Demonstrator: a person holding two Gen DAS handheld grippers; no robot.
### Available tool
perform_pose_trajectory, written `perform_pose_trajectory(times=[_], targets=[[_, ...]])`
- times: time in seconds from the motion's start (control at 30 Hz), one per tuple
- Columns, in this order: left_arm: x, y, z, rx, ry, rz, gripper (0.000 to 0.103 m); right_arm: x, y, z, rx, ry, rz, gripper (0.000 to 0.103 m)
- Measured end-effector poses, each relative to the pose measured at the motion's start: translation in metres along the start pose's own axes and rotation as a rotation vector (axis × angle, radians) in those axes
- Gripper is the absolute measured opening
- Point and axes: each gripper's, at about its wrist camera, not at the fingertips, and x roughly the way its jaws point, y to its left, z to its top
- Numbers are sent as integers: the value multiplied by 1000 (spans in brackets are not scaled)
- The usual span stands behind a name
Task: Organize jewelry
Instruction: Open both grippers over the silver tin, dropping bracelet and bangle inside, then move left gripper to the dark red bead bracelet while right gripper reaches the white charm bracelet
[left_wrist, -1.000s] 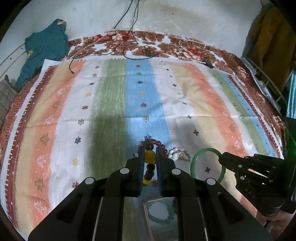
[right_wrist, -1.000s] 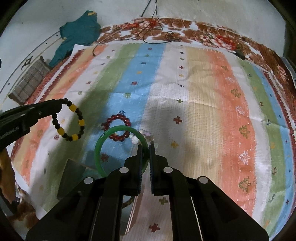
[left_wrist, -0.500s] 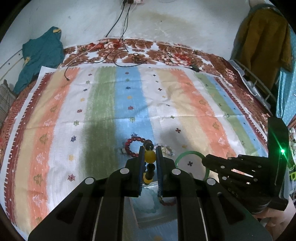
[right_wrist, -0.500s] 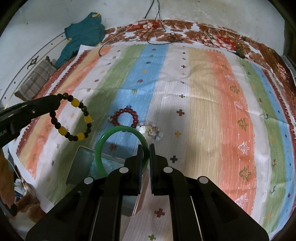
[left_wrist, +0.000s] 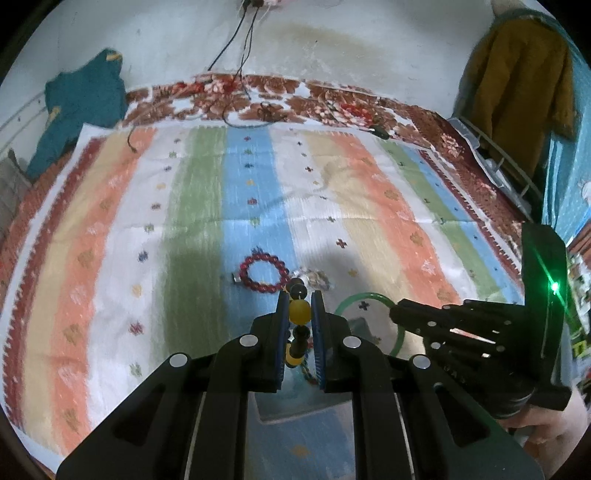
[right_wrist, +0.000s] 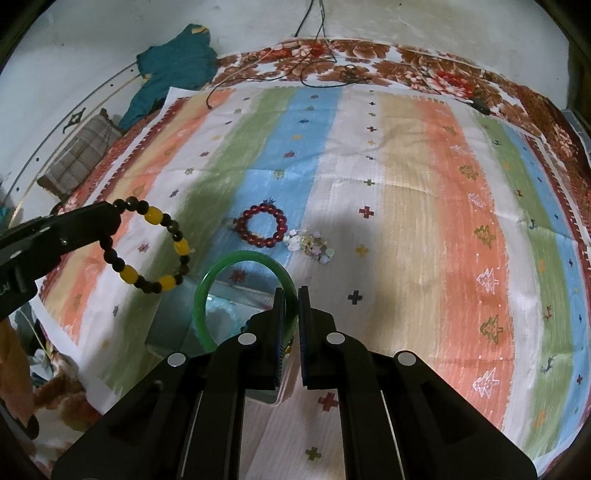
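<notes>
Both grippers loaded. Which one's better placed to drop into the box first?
Right, probably. The right gripper holds the green bangle hanging directly over the open box. The left gripper holds the black-and-yellow bead bracelet off to the box's side, over the striped cloth.

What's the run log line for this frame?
left gripper: shut on yellow-black bead bracelet | right gripper: shut on green bangle | red bead bracelet: on cloth | phase: carrying
</notes>
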Motion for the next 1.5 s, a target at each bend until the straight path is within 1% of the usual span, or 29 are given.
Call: perform_pose_trajectory(times=[0.07, 0.13, 0.17, 0.2, 0.23, 0.27, 0.43, 0.57, 0.67, 0.77, 0.83, 0.97, 1.03, 1.23, 1.3, 1.4, 1.5], targets=[[0, 0, -4, -7, 10, -2, 12, -1, 4, -3, -11, 8, 20, 8], [2, 1, -7, -30, 40, -19, 13, 1, 7, -5, -16, 29, 47, 10], [3, 2, -8, -39, 51, -24, 24, 3, 8, -7, -18, 40, 44, 13], [4, 2, -9, -41, 56, -20, 35, 3, 9, -7, -22, 43, 35, 20], [4, 2, -10, -35, 53, -8, 36, 2, 8, -7, -24, 38, 23, 29], [4, 2, -11, -27, 50, 9, 36, 2, 7, -7, -21, 32, 20, 31], [9, 10, -8, -51, 55, 37, 38, 4, -4, -4, 11, 39, 14, 33], [16, 19, -7, -77, 71, 39, 38, 7, -10, -3, 22, 47, 7, 34], [22, 22, -6, -77, 78, 60, 39, 10, -13, -1, 28, 52, 3, 37], [26, 23, -4, -68, 79, 90, 41, 13, -16, 1, 33, 56, -6, 40], [30, 24, -3, -59, 78, 113, 42, 15, -18, 3, 37, 56, -15, 46], [36, 25, 0, -55, 82, 132, 44, 18, -22, 6, 50, 53, -21, 48], [39, 25, 2, -49, 80, 149, 46, 19, -24, 7, 56, 52, -26, 52], [56, 28, 7, -35, 92, 193, 51, 31, -29, 12, 65, 68, -46, 53], [63, 29, 9, -24, 99, 206, 56, 35, -31, 14, 72, 74, -48, 53], [74, 34, 12, -15, 111, 223, 57, 41, -34, 18, 86, 78, -57, 53], [81, 41, 13, -25, 125, 223, 57, 49, -34, 20, 82, 87, -69, 53]])
